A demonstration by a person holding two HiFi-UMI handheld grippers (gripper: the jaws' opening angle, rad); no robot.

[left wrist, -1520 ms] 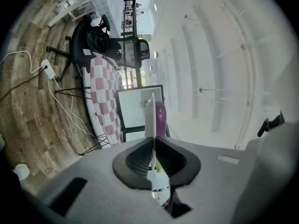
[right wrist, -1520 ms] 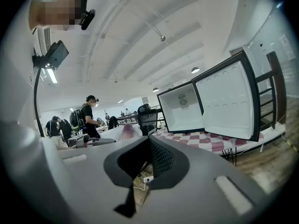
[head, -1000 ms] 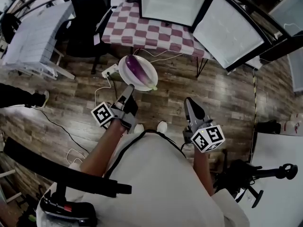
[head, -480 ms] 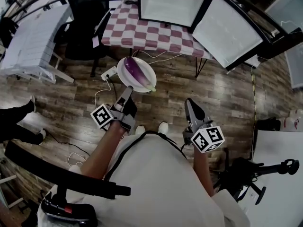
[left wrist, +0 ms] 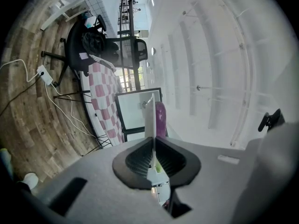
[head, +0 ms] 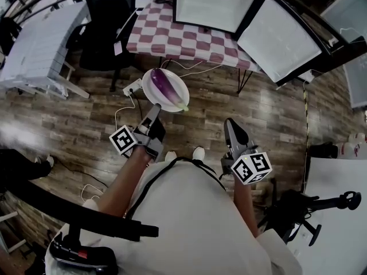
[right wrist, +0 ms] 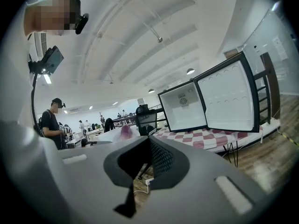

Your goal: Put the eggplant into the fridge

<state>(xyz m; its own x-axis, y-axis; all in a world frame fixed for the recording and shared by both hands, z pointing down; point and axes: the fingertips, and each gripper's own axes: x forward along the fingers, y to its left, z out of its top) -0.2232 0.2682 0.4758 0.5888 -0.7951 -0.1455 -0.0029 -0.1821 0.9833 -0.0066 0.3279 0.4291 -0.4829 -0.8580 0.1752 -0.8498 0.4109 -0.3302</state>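
Bright, even light from ceiling lamps (right wrist: 190, 71); shadows soft and faint. Heavy fisheye bowing throughout, with black vignetted corners in both gripper views. Pale motion smear on the floor (head: 23, 132) at head view's left edge; white fridge (head: 215, 2) interior nearly blown out.

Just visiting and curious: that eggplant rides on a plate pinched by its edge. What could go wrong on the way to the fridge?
The left gripper pinches the plate only at its rim, so it may tip. The eggplant lies loose and could roll off. Floor cables could trip the person.
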